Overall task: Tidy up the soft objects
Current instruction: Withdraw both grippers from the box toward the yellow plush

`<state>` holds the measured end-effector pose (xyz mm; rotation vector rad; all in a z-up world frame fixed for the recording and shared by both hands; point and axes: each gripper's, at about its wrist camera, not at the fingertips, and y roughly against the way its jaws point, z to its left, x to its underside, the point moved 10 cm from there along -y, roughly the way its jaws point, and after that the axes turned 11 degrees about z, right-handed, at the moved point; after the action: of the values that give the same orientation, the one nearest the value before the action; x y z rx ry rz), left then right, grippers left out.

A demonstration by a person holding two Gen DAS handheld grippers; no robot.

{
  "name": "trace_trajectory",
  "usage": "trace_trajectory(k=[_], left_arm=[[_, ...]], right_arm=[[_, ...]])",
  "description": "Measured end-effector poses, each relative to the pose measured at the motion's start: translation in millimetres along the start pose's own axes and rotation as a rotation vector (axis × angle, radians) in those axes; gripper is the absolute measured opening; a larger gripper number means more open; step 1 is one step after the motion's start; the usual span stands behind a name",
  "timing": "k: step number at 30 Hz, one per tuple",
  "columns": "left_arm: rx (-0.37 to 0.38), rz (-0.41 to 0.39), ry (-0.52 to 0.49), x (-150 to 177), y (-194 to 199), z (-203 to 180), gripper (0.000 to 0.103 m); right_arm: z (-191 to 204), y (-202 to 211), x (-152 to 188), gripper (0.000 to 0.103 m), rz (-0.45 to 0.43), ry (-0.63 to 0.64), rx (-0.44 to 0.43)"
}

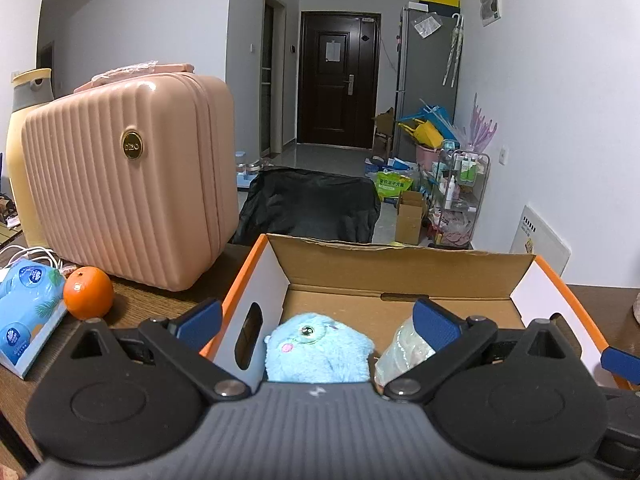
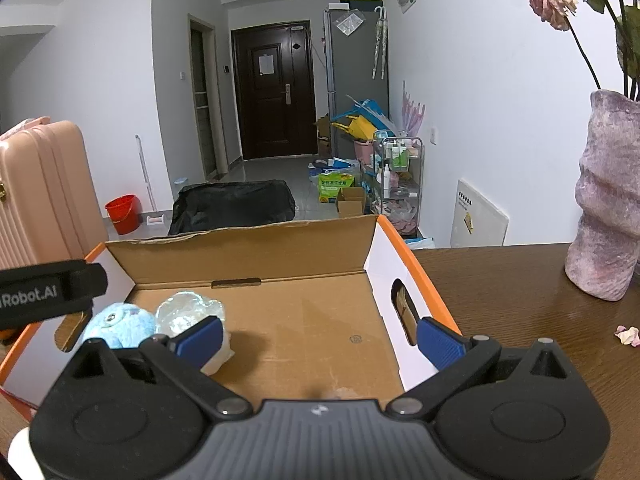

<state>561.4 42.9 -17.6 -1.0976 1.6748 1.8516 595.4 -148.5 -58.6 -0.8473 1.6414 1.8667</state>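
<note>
Left wrist view first: the left gripper (image 1: 316,316) is hanging over the near-left corner of the cardboard box (image 1: 400,268), jaws spread as wide as they go and gripping nothing. Directly below, between the blue pads, the blue plush toy (image 1: 318,350) is sitting on the box floor, with the clear crinkly packet (image 1: 404,354) lying just beside it on the right. Out on the table (image 1: 160,300), left of the box, an orange (image 1: 88,293) and a blue tissue pack (image 1: 28,316) are waiting in front of the pink suitcase (image 1: 128,184).

Over to the right wrist view: the right gripper (image 2: 320,338) is also standing fully open and empty, looking across the bare middle of the box. The plush toy (image 2: 120,326) and the packet (image 2: 188,312) are huddling at the box's left end, the left pad overlapping the packet's edge in the picture; whether it is touching, I cannot tell. The other gripper's strap is poking in from the left. A pink vase (image 2: 608,200) is standing on the table well right of the box, petals (image 2: 628,336) near it.

My read: both soft items are looking dropped and settled, so the release step is wrapping up. Next, I reckon, either hand is needing to lift clear of the box walls and go looking for another soft item, the tissue pack perhaps.
</note>
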Motion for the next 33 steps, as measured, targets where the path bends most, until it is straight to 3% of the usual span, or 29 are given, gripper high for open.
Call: trace_trajectory(k=[7,12,21,33], left_arm=[[-0.029,-0.014,0.005,-1.4,18.3,10.3,0.103],[-0.008,-0.038,0.054,-0.7,37.9,31.0,0.103],[0.003,0.004,0.098,16.7,55.1,55.3,0.103],[-0.003,-0.043,0.097,41.2,105.9,76.3,0.103]], right_arm=[[0.4,7.8,-0.8,0.103,-0.012,-0.008,-0.001],[-0.8,20.4,0.9,0.103,-0.017,-0.033,-0.010],[2.9,51.3,15.7,0.103,-0.029,-0.013,-0.007],[10.2,97.8,45.4,0.103,-0.058,0.029,-0.014]])
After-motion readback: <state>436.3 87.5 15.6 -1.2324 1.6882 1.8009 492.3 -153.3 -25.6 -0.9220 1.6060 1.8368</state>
